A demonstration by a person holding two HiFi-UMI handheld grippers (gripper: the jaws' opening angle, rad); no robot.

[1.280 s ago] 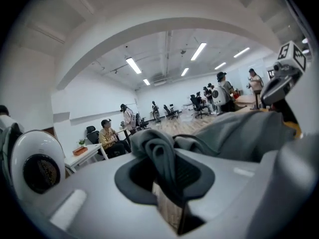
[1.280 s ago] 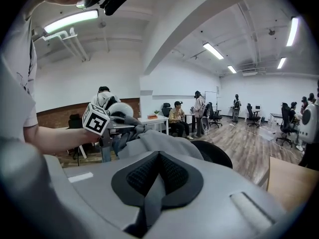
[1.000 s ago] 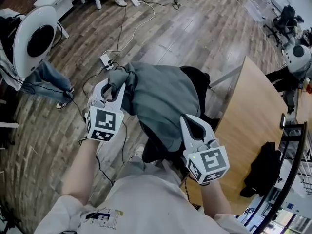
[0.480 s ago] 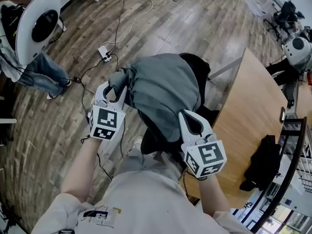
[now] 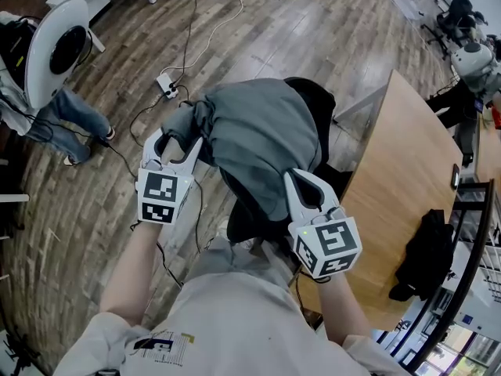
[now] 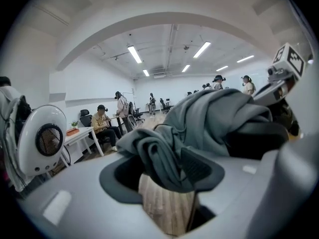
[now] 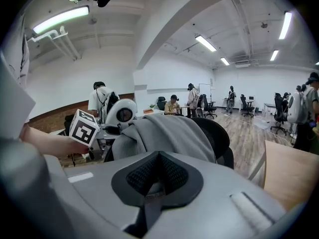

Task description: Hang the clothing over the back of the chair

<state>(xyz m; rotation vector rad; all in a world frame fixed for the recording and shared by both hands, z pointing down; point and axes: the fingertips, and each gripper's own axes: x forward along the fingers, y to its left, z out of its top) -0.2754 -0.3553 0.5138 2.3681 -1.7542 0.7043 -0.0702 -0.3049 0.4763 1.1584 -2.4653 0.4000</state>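
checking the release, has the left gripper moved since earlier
yes, left gripper drew slightly back from the floor power strip, jaws just opening, clothing between them

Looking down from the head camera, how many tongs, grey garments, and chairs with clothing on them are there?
Grey garment: 1
Black chair: 1
Tongs: 2, the left tongs, jaws just opening round the grey garment, and the right tongs
Total: 4
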